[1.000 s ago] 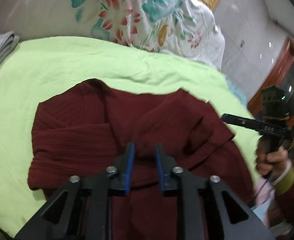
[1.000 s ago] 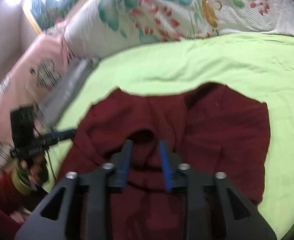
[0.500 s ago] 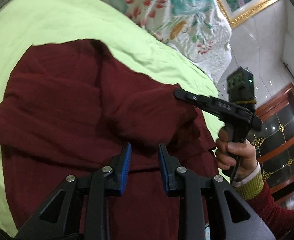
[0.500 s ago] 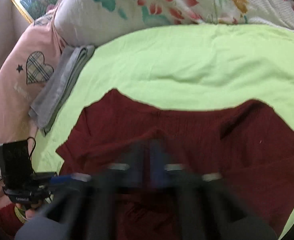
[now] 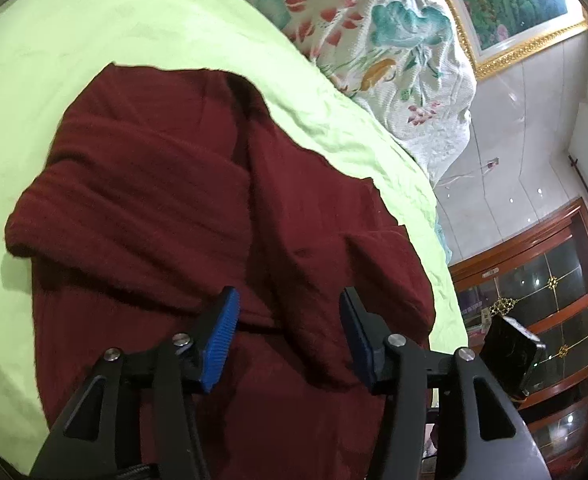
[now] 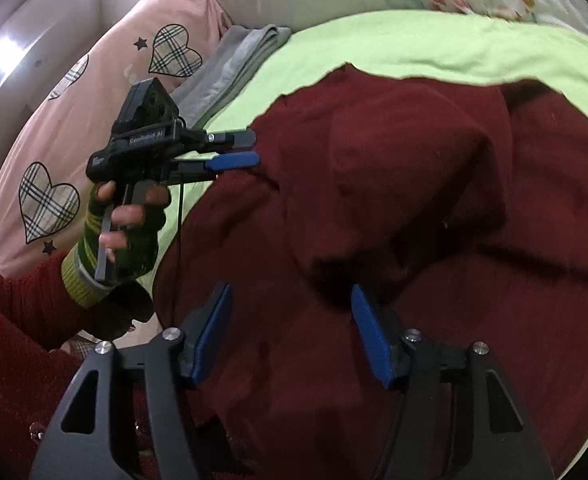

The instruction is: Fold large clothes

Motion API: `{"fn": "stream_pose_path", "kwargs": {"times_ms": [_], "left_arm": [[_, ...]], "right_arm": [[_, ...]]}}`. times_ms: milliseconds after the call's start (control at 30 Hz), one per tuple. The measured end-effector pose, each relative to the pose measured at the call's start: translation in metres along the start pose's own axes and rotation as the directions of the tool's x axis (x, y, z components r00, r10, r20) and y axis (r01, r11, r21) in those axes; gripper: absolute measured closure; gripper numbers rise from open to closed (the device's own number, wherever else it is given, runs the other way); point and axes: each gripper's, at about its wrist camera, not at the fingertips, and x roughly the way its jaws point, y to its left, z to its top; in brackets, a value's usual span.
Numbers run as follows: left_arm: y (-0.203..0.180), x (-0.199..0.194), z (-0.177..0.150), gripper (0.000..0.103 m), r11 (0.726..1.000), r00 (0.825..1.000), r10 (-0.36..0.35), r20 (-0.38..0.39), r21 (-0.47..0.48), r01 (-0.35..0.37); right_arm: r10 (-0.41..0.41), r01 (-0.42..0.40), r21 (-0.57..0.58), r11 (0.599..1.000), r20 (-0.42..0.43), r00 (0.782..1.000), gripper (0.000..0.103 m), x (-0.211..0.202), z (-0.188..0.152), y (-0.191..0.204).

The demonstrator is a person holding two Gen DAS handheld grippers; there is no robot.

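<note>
A: Lying where?
B: Spread on the lime-green bedsheet, that dark red knitted garment, partly folded over itself in thick layers.

A: Behind the bed?
B: Floral quilt heaped at the far side; gilt-framed landscape painting on a pale tiled wall; dark wooden cabinet with glass doors to the right.

A: On the other side?
B: Pink bedding with plaid hearts; folded grey cloth beside the sheet.

A: Claws?
B: Left claw released, just been opening, hovering over the knit. Right claw likewise released, just been opening, nothing pinched.
</note>
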Motion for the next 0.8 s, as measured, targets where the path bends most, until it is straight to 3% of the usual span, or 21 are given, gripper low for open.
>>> {"fn": "stream_pose_path", "kwargs": {"times_ms": [100,167,267,333,367,400,433,533,733,800], "left_arm": [[0.003,0.0,0.0,0.05,0.998,0.999,-0.042,-0.004,-0.041,0.041],[0.002,0.002,0.003,0.05,0.995,0.997,-0.074,-0.006,-0.064,0.073],[-0.002,0.012,0.005,0.046,0.992,0.995,-0.095,-0.039,-0.085,0.091],[-0.006,0.028,0.008,0.046,0.991,0.992,-0.089,-0.095,-0.109,0.078],[-0.007,0.033,0.008,0.046,0.991,0.99,-0.082,-0.111,-0.115,0.069],[-0.009,0.036,0.008,0.046,0.991,0.99,-0.078,-0.12,-0.119,0.064],[-0.011,0.039,0.009,0.046,0.989,0.988,-0.082,-0.129,-0.13,0.065],[-0.009,0.037,0.01,0.046,0.978,0.985,-0.121,-0.12,-0.183,0.098],[0.004,0.055,0.025,0.045,0.955,0.98,-0.129,-0.149,-0.285,0.083],[0.002,0.064,0.027,0.051,0.961,0.98,-0.111,-0.165,-0.27,0.064]], "right_arm": [[0.015,-0.026,0.103,0.994,0.104,0.994,0.041,-0.027,0.005,-0.018],[0.009,-0.055,0.211,0.976,0.214,0.977,0.041,-0.05,0.016,-0.042],[-0.062,-0.06,0.394,0.917,0.29,0.955,0.041,-0.063,0.034,-0.084],[-0.148,0.001,0.475,0.88,0.272,0.951,0.045,-0.06,0.045,-0.109],[-0.178,0.031,0.497,0.867,0.25,0.952,0.053,-0.055,0.05,-0.119],[-0.183,0.045,0.516,0.855,0.219,0.958,0.062,-0.046,0.054,-0.127],[-0.181,0.053,0.521,0.852,0.198,0.963,0.065,-0.039,0.056,-0.13],[-0.192,0.098,0.538,0.837,0.12,0.974,0.067,-0.017,0.055,-0.135],[-0.129,0.034,0.549,0.835,0.137,0.982,0.068,-0.004,0.051,-0.132],[-0.124,0.032,0.543,0.839,0.133,0.983,0.097,-0.001,0.052,-0.131]]}}
